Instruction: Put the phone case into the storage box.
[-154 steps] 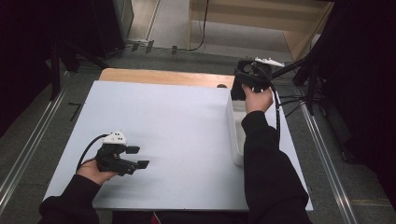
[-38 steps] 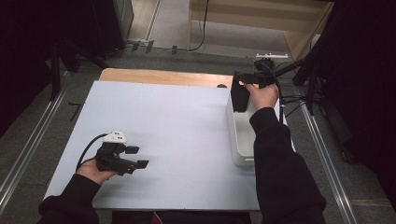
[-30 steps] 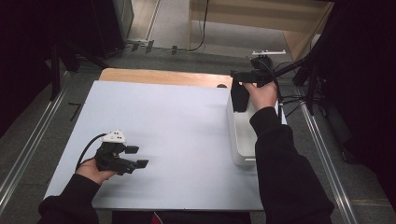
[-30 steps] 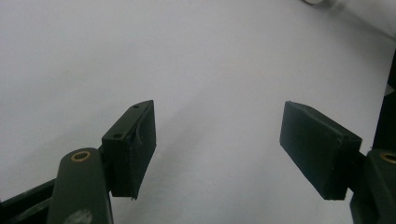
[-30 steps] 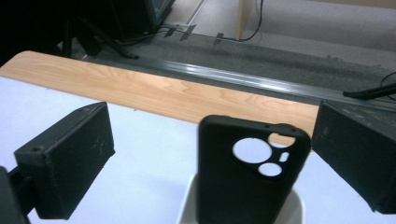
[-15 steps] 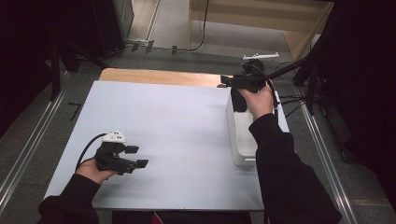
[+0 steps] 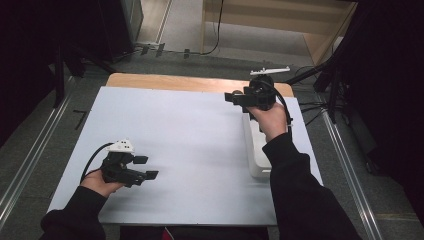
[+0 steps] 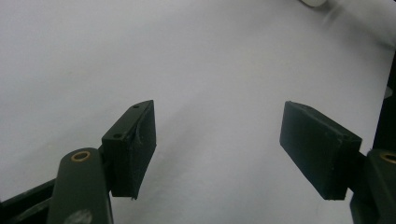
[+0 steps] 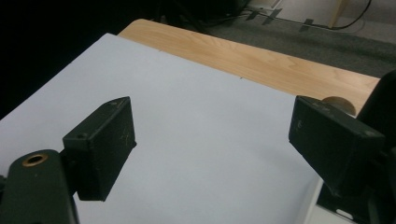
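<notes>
White tray [image 7: 257, 150] lies along the right edge of the pale board [image 7: 185, 145], the right gripper [image 7: 235, 97] held above its far end, empty jaws spread but just narrowing, while the left gripper [image 7: 145, 167] rests near-left, spread.

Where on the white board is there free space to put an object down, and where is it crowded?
The white board is bare between the left gripper near its front-left corner and the white tray along its right edge. The far-left part up to the wooden strip is bare too. The far-right corner is crowded: the right gripper hangs there above the tray.
</notes>
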The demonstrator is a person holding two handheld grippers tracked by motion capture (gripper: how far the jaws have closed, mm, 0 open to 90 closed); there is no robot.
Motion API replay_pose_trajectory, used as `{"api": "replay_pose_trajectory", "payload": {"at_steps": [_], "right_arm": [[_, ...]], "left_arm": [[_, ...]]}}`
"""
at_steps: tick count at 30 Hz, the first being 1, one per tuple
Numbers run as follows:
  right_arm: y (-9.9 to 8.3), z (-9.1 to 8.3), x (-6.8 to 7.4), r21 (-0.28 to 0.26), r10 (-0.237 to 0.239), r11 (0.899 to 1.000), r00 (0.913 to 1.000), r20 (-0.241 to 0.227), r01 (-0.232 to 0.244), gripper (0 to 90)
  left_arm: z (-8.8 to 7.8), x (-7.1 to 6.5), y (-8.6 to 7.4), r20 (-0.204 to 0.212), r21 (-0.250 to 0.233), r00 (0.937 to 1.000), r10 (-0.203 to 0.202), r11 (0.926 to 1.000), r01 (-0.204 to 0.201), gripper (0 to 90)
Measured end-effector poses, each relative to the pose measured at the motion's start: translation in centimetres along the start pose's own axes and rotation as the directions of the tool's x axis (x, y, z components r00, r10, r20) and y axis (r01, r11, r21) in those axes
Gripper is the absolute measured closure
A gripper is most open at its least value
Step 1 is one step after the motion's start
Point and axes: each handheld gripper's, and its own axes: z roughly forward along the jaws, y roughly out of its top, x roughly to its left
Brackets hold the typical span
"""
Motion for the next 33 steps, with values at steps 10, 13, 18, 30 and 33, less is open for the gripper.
{"api": "replay_pose_trajectory", "payload": {"at_steps": [10,13,18,30,33], "right_arm": [[-2.1,-0.1,1.3,0.024,-0.027,0.999,0.9981,-0.055,0.028,15.6],[-2.6,-0.2,1.5,0.03,-0.044,0.998,0.9975,-0.055,0.046,17.9],[-3.5,-0.4,2.1,0.027,-0.059,0.998,0.996,-0.066,0.061,18.2],[-5.8,-0.8,3.1,0.03,-0.082,0.996,0.9912,-0.104,0.085,18.4],[-6.4,-1.0,3.3,0.034,-0.099,0.994,0.9888,-0.112,0.103,18.4]], "left_arm": [[0.0,0.0,0.0,-0.005,0.001,1.0,0.002,1.0,-0.002,26.7],[0.0,0.0,0.0,-0.002,0.001,1.0,0.002,1.0,-0.002,26.7],[0.0,0.1,0.0,-0.001,-0.003,1.0,0.003,1.0,-0.003,26.7],[-0.1,0.1,0.0,-0.002,-0.001,1.0,0.006,1.0,-0.006,26.7],[-0.1,0.1,0.1,-0.006,0.0,1.0,0.007,1.0,-0.007,26.7]]}}
